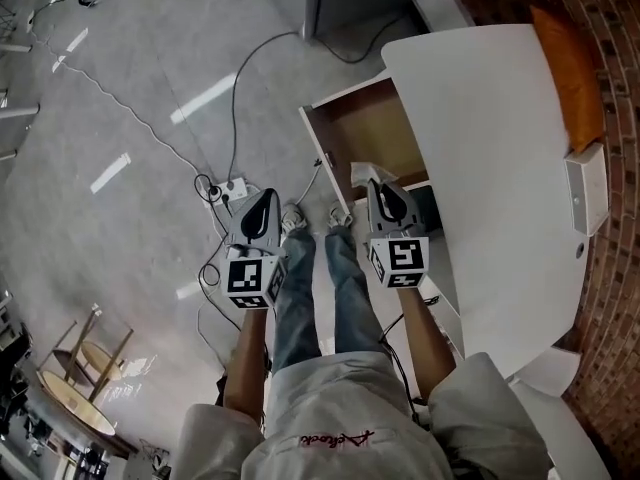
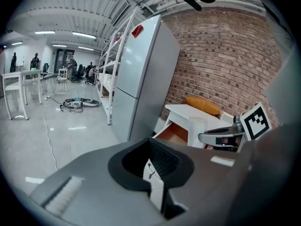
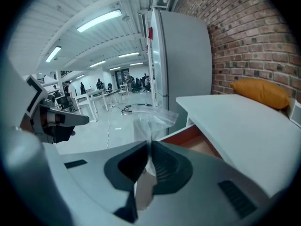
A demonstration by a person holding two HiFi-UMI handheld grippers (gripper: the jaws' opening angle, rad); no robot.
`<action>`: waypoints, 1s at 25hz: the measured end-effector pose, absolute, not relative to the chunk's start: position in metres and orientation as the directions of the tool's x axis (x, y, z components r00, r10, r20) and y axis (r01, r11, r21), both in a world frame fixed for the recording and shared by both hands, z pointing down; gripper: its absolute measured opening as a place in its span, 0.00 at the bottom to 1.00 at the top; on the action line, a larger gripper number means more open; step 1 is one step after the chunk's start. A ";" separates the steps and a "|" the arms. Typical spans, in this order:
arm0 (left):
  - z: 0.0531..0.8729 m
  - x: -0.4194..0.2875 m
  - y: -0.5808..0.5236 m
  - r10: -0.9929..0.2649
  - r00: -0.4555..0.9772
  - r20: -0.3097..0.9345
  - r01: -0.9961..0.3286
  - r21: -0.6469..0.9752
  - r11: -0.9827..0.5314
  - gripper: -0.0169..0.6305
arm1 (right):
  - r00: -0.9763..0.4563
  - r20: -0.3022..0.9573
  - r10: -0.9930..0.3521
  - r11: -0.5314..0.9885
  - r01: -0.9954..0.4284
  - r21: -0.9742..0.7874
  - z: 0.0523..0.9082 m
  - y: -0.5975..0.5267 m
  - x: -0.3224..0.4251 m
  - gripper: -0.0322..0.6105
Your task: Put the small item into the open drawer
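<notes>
- The clear plastic bag (image 3: 153, 120) is pinched between the jaws of the right gripper (image 3: 149, 147), which are closed tight on its lower part. The crumpled upper part stands free beyond the jaw tips.
- In the head view the right gripper (image 1: 378, 186) points at the near end of the open drawer (image 1: 375, 133), with the bag a pale scrap at its tip. Whether the bag touches the drawer cannot be told.
- The drawer has a bare brown wooden bottom and is pulled out from under a white table (image 1: 480, 118).
- The left gripper (image 1: 266, 200) is held over the floor, well to the left of the drawer. In its own view the jaws of the left gripper (image 2: 151, 142) are together with nothing between them.
- An orange cushion (image 1: 572, 68) lies at the far edge of the table, against a brick wall (image 3: 244, 36).
- A tall grey refrigerator (image 3: 181, 60) stands just beyond the drawer.
- A power strip (image 1: 225, 190) with trailing cables lies on the grey floor (image 1: 120, 88), near the person's shoes (image 1: 292, 218).
</notes>
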State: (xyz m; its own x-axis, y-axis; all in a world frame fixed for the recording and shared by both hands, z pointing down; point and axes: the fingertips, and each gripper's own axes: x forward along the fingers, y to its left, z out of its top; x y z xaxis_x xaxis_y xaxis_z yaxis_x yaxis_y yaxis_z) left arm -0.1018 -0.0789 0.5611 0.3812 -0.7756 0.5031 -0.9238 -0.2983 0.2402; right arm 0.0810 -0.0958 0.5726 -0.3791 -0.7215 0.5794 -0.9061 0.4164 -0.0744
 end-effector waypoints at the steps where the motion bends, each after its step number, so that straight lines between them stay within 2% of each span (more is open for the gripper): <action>1: 0.569 -0.100 -0.075 -0.770 0.385 0.510 -0.922 0.247 -0.298 0.04 | -0.374 0.592 -0.714 0.411 -0.908 -0.077 0.581 -0.090 0.083 0.09; 17: 0.666 -0.082 -0.043 -0.721 0.396 0.568 -0.916 0.302 -0.265 0.04 | -0.363 0.689 -0.628 0.392 -0.911 -0.123 0.668 -0.035 0.093 0.09; 25: 0.679 -0.080 -0.045 -0.724 0.388 0.570 -0.918 0.308 -0.250 0.04 | -0.382 0.687 -0.618 0.423 -0.898 -0.120 0.680 -0.060 0.086 0.09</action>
